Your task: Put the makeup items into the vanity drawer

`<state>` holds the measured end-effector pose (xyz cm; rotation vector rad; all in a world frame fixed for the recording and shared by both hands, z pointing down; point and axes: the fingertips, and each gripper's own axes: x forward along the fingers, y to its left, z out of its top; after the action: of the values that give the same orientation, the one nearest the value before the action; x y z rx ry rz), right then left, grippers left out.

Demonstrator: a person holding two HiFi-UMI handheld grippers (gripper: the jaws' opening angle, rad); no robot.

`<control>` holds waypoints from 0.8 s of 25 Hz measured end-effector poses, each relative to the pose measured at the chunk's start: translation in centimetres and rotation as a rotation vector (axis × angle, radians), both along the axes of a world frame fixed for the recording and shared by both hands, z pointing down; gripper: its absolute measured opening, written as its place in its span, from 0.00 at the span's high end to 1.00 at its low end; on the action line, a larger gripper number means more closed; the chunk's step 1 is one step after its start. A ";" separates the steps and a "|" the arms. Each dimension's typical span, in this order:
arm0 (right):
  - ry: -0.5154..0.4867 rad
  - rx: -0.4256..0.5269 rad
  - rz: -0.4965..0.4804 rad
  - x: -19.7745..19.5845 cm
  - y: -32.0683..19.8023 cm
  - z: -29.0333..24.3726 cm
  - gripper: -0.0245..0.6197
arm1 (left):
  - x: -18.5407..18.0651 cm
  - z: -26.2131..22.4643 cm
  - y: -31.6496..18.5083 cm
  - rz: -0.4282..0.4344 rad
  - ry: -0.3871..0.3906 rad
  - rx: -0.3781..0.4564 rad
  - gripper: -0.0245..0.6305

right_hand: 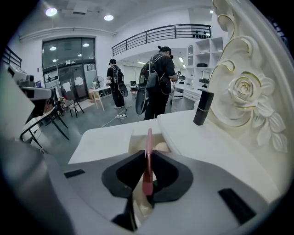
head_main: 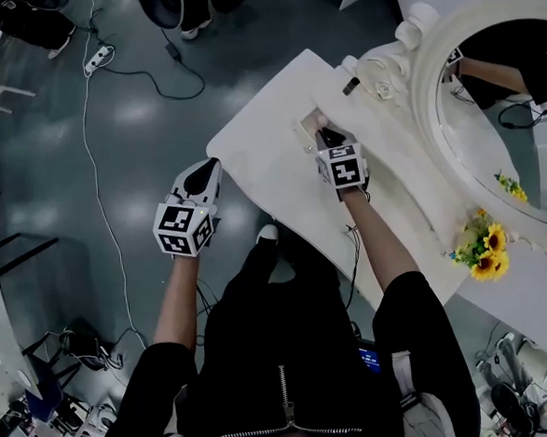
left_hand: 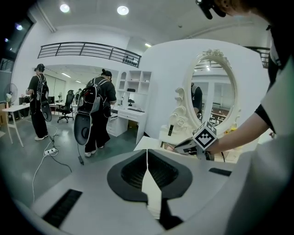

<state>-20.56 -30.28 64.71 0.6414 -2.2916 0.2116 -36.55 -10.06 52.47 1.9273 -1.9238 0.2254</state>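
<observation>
My right gripper (head_main: pixel 321 139) hangs over the open drawer (head_main: pixel 305 127) in the white vanity top (head_main: pixel 270 166). It is shut on a slim pink makeup stick (right_hand: pixel 148 137), which points forward and down into the drawer (right_hand: pixel 137 133). A pale round item (right_hand: pixel 161 147) lies inside the drawer. A black lipstick tube (head_main: pixel 350 85) stands upright by the mirror's carved base, also seen as the black tube (right_hand: pixel 202 108) in the right gripper view. My left gripper (head_main: pixel 208 170) hovers off the vanity's left edge, shut and empty, its jaws (left_hand: pixel 147 158) meeting with nothing between them.
The oval mirror (head_main: pixel 504 103) in its ornate frame rises behind the vanity, with sunflowers (head_main: pixel 486 249) at its near end. A power strip and cable (head_main: pixel 99 57) lie on the floor to the left. Two people with backpacks (left_hand: pixel 95 110) stand farther off.
</observation>
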 end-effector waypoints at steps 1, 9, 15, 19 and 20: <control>-0.001 -0.001 0.005 0.1 0.0 -0.1 0.87 | 0.0 -0.1 -0.1 0.004 -0.001 0.003 0.93; -0.058 0.022 0.055 1.4 0.3 -2.0 0.87 | 0.5 -0.9 -1.4 0.045 -0.006 0.024 0.93; -0.158 0.050 0.116 4.1 0.7 -5.3 0.95 | 2.8 -1.9 -3.6 0.124 -0.015 0.048 0.93; -0.215 0.080 0.188 7.7 0.7 -8.1 0.95 | 5.8 -2.9 -5.5 0.203 -0.016 0.060 0.93; -0.226 0.091 0.211 8.9 0.7 -8.8 0.95 | 6.8 -3.0 -6.1 0.230 -0.016 0.063 0.93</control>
<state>-11.69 -29.59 55.92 0.9500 -2.4584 0.2947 -29.70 -16.16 49.44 2.1950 -1.7356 0.2488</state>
